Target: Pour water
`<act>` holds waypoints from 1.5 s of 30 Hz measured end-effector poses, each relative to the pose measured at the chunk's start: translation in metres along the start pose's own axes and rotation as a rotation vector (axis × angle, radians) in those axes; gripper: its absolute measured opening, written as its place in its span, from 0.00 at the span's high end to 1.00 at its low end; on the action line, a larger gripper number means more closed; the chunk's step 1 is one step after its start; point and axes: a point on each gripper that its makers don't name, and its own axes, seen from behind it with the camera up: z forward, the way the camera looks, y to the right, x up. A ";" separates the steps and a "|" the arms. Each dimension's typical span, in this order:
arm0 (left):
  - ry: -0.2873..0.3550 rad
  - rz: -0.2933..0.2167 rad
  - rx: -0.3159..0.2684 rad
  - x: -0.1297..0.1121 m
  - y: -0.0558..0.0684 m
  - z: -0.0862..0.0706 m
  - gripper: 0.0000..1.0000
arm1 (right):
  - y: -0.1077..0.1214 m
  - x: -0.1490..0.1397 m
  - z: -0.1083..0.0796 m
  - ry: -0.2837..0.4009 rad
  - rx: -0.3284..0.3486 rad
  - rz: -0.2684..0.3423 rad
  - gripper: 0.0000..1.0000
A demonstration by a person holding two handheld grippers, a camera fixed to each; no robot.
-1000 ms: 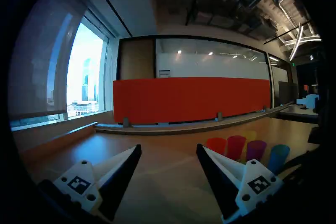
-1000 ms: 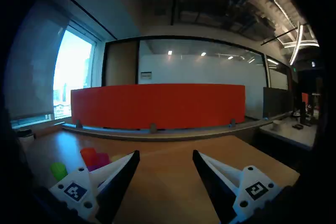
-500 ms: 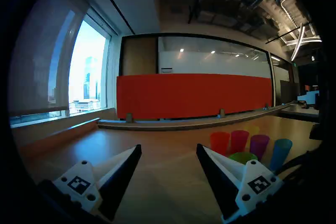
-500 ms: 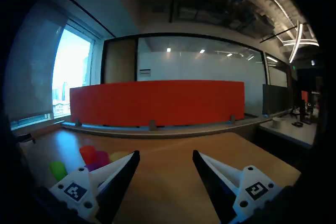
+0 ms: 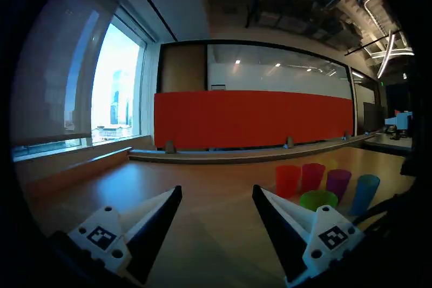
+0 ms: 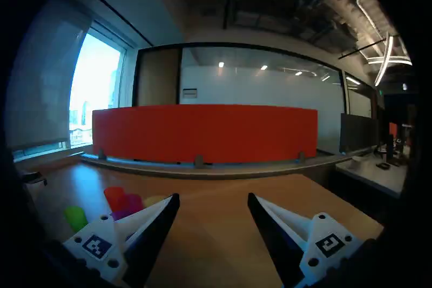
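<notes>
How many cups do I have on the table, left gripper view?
6, clustered at right: red cup, pink cup, yellow cup behind, purple cup, blue cup far right, green cup nearest. Others may be hidden.

Left gripper [image 5: 216,188] hangs wide open over the wooden table [image 5: 162,177], nothing in it. Off to its right there's a bunch of cups: orange [image 5: 287,180], pink [image 5: 312,175], purple [image 5: 338,182], blue [image 5: 366,193], green [image 5: 318,199].

no readable text, white wall notice [image 5: 218,87] too small to read, coded square tags [image 5: 102,237] on left gripper [image 5: 216,188]
</notes>
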 end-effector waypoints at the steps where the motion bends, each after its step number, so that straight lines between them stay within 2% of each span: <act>1: -0.001 -0.003 0.000 -0.001 0.000 0.000 0.03 | 0.000 0.000 0.000 -0.001 0.000 0.000 0.03; 15: -0.001 -0.005 -0.001 -0.002 0.002 0.002 0.02 | -0.003 0.002 0.002 0.001 0.005 0.007 0.03; 30: -0.003 -0.005 -0.001 -0.004 0.002 0.002 0.02 | 0.008 -0.004 -0.003 0.003 -0.002 0.009 0.03; 39: -0.002 -0.004 -0.001 -0.004 0.002 0.001 0.02 | 0.001 -0.002 -0.009 0.050 0.028 -0.004 0.03; 45: -0.003 -0.004 -0.001 -0.004 0.002 0.001 0.02 | -0.001 -0.014 -0.008 0.067 0.034 -0.012 0.03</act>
